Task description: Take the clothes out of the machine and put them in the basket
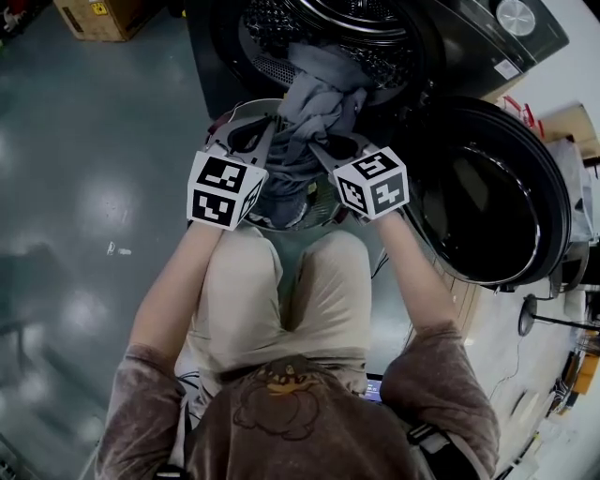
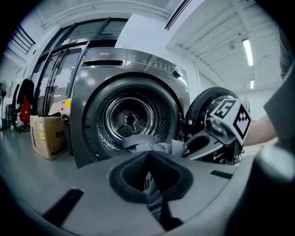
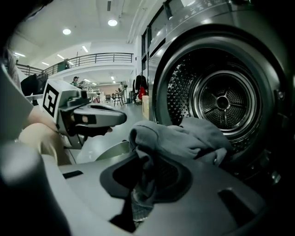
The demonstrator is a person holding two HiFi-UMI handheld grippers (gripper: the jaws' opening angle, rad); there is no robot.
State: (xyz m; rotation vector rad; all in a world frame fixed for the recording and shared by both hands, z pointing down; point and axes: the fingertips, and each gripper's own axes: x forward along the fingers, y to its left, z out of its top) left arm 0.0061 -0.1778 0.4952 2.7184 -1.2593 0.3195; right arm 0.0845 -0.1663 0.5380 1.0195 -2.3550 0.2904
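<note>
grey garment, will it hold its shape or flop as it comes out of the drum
Likely floppy: the grey garment sags in folds between the left gripper and right gripper. Probably light, since two small pinches carry it. Its trailing end, draped over the drum lip, may drag.

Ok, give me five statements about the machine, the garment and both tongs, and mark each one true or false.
1. The door of the machine stands open. True.
2. The grey garment lies wholly inside the drum. False: it trails out of the drum's mouth.
3. The left tongs are shut on the garment. True.
4. The right tongs are empty. False: they too pinch the garment.
5. A cardboard box stands on the floor beside the machine. True.
</note>
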